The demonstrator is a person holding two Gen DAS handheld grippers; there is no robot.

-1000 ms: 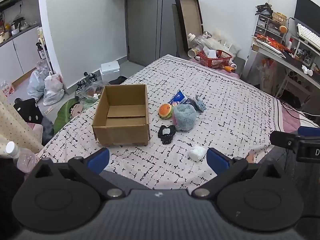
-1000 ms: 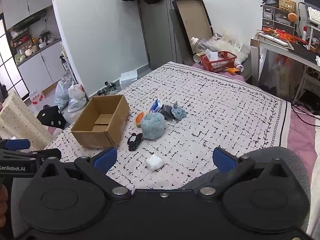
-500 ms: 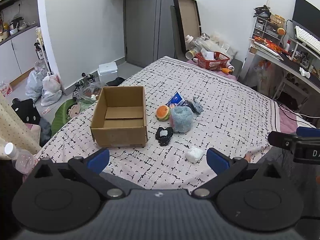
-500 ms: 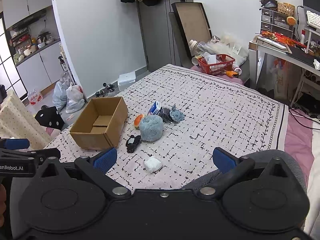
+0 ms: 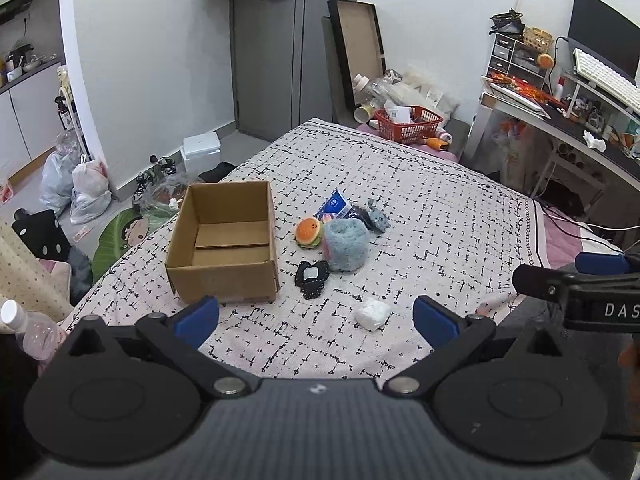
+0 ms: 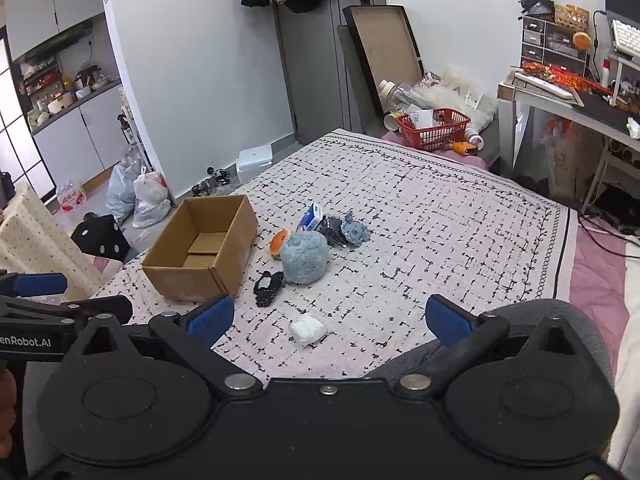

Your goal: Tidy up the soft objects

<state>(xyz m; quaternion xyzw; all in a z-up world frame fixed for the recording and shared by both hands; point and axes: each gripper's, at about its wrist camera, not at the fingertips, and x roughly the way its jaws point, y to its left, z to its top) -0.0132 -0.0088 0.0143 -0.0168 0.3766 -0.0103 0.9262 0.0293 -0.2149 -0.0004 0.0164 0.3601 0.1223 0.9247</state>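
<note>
An open, empty cardboard box (image 5: pixel 224 246) (image 6: pixel 202 250) sits on the patterned bedspread (image 5: pixel 420 220) (image 6: pixel 440 232). To its right lie soft things: a burger plush (image 5: pixel 309 232), a fluffy blue plush (image 5: pixel 346 244) (image 6: pixel 304 257), a small grey plush (image 5: pixel 376 218) (image 6: pixel 354 232), a black pouch (image 5: pixel 311 278) (image 6: pixel 267 286), a blue-white packet (image 5: pixel 333 205) and a white wad (image 5: pixel 374 314) (image 6: pixel 308 329). My left gripper (image 5: pixel 316 316) and right gripper (image 6: pixel 327 316) are both open and empty, held near the bed's front edge, short of the objects.
A red basket (image 5: pixel 408 122) stands at the bed's far end. A desk (image 5: pixel 560 112) with clutter is on the right. Bags (image 5: pixel 80 190) and a white box (image 5: pixel 202 152) lie on the floor at left. A plastic bottle (image 5: pixel 28 328) is by my left gripper.
Both grippers have drawn back and risen slightly, so the bed and objects look a little farther away. Nothing on the bed has moved.
</note>
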